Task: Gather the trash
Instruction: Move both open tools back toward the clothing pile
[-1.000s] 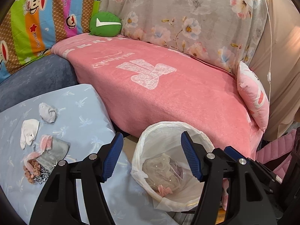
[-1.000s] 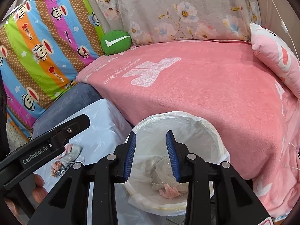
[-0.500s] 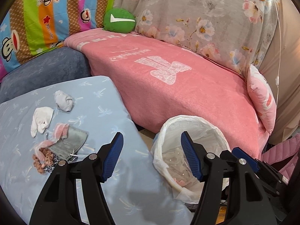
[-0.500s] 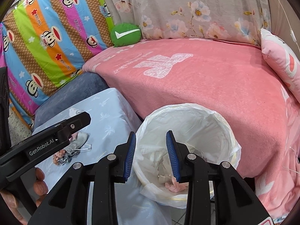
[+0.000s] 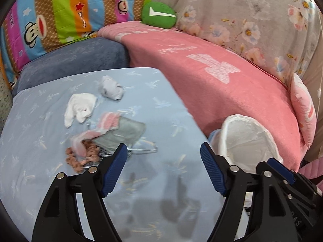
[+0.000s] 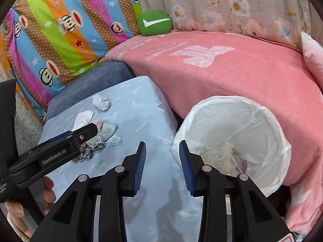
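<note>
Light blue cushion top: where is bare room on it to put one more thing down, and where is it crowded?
Free: the near strip of the light blue cushion top, between the trash pile and the bin, under both open grippers. Crowded: the far left part, with white tissue, grey wad, grey-pink cloth and brown beads.

Sofa corner draped in bright covers

A pink blanket (image 5: 222,84) covers the sofa seat; behind it hangs a grey floral cloth (image 5: 252,16), and to its left a striped monkey-print sheet (image 5: 60,10). A green round cushion (image 5: 158,15) sits at the blanket's back corner, a blue-grey cushion (image 5: 70,64) just left of it.
</note>
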